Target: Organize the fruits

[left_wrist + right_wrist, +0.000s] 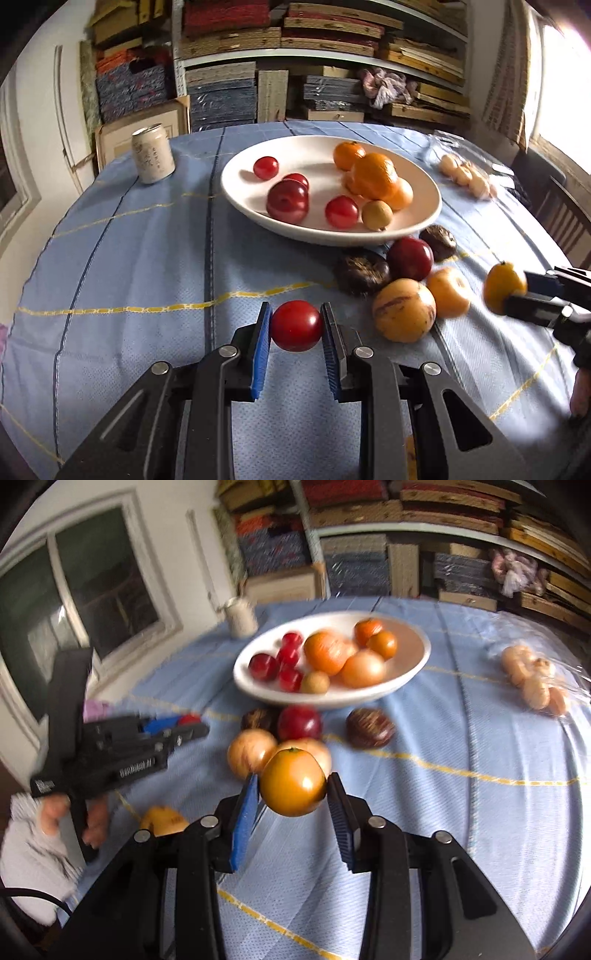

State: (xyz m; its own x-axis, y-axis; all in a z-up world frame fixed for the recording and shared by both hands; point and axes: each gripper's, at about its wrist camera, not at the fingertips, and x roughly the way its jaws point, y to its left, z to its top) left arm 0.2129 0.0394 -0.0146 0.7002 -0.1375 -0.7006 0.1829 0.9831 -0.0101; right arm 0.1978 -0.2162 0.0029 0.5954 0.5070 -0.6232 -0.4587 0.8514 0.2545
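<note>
Nearest in the left wrist view, the left gripper (296,325) has its ribbed blue pads pressed to both sides of a smooth, glossy red fruit (296,325), round with no clear long axis, held just above the cloth. In the right wrist view the right gripper (293,788) clamps a shiny orange fruit (293,782) in the same way, its dimpled stem end turned upward and away from the camera. Both hang over a pale blue tablecloth (147,266), a dotted weave crossed by yellow chain-pattern lines and dark stripes. Just beyond lie loose fruits in a cluster: a yellow striped round one (403,309), a paler yellow one (448,291), a dark red one (410,258) and two rough, dull brown ones (362,272). Behind them touches the rim of a wide, shallow white bowl (240,177), glazed and oval, holding small red fruits (287,201) on its left side and orange ones (375,175) on its right. Farther left stands an upright cream can (153,153) with printing too small to read. At the far right, pale knobbly fruits (467,175) lie in clear plastic wrap.
</note>
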